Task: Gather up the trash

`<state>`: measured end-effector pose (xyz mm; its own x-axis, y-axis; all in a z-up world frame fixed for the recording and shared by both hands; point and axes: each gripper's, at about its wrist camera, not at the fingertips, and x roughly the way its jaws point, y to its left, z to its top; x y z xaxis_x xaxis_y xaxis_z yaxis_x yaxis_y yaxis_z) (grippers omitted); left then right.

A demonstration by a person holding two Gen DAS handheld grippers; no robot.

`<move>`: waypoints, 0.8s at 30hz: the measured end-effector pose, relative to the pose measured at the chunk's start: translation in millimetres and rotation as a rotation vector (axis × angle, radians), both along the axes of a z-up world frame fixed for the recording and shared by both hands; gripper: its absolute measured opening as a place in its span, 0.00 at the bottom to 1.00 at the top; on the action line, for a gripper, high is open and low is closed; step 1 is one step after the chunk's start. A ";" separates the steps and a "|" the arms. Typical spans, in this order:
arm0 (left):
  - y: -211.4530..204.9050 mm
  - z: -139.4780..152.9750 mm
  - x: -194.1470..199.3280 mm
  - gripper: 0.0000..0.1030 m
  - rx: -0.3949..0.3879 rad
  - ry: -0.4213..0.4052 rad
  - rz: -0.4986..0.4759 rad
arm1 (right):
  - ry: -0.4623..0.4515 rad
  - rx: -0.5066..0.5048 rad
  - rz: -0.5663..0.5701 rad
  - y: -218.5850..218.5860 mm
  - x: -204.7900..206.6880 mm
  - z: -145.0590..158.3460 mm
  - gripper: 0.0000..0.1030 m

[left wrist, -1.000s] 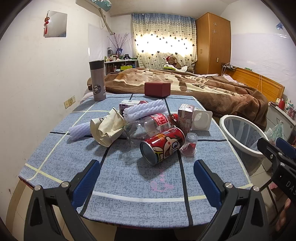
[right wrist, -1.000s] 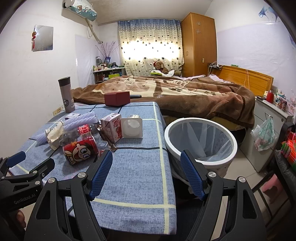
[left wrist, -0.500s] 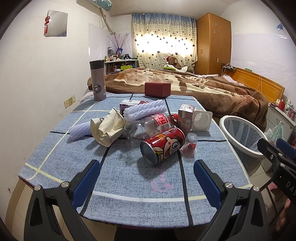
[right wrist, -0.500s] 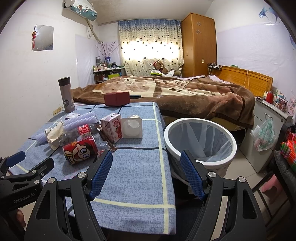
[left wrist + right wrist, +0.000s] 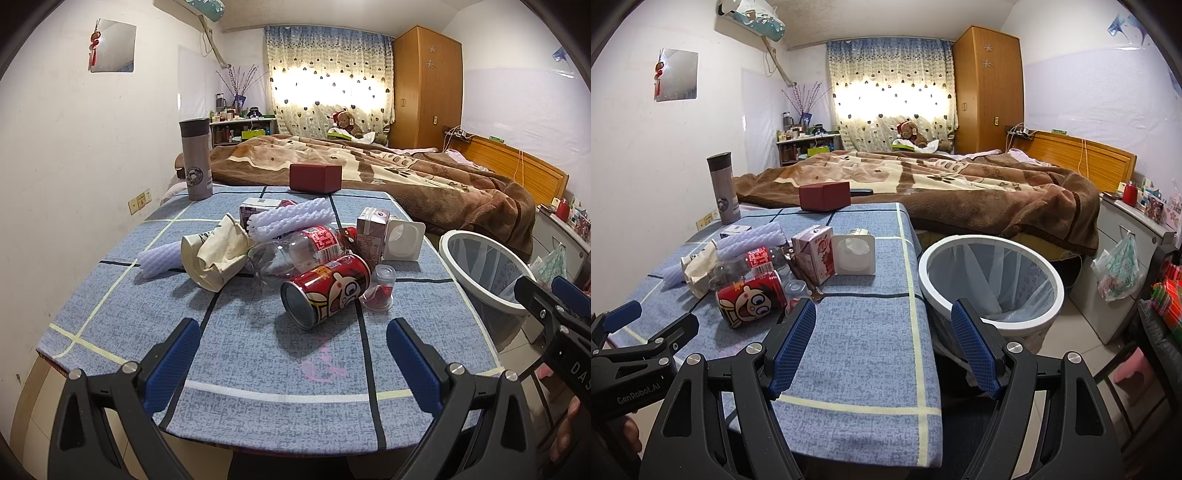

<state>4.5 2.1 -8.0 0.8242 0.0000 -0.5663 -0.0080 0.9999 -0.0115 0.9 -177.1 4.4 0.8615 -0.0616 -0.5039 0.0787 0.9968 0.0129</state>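
Trash lies heaped mid-table: a red cartoon can (image 5: 325,290) on its side, a clear plastic bottle (image 5: 295,251), a crumpled paper bag (image 5: 218,251), white foam sleeves (image 5: 291,218), a pink drink carton (image 5: 371,236), a white plastic tray (image 5: 402,240) and a small clear cup (image 5: 380,290). The can also shows in the right wrist view (image 5: 751,301). A white bin (image 5: 991,282) with a liner stands on the floor right of the table. My left gripper (image 5: 293,354) is open and empty, short of the can. My right gripper (image 5: 882,345) is open and empty over the table's right edge.
A grey thermos (image 5: 195,164) and a dark red box (image 5: 316,177) stand at the table's far edge. A bed with a brown blanket (image 5: 923,181) lies behind. A cabinet with a hanging plastic bag (image 5: 1119,269) is right of the bin.
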 end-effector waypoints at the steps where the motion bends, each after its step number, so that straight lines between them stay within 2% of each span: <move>1: 0.3 3.0 -1.5 0.99 -0.001 0.001 0.000 | -0.001 0.001 0.001 -0.2 -0.8 0.5 0.75; 24: 2.2 2.8 -2.0 0.99 -0.003 0.002 0.001 | 0.001 -0.003 -0.001 0.6 2.0 0.7 0.75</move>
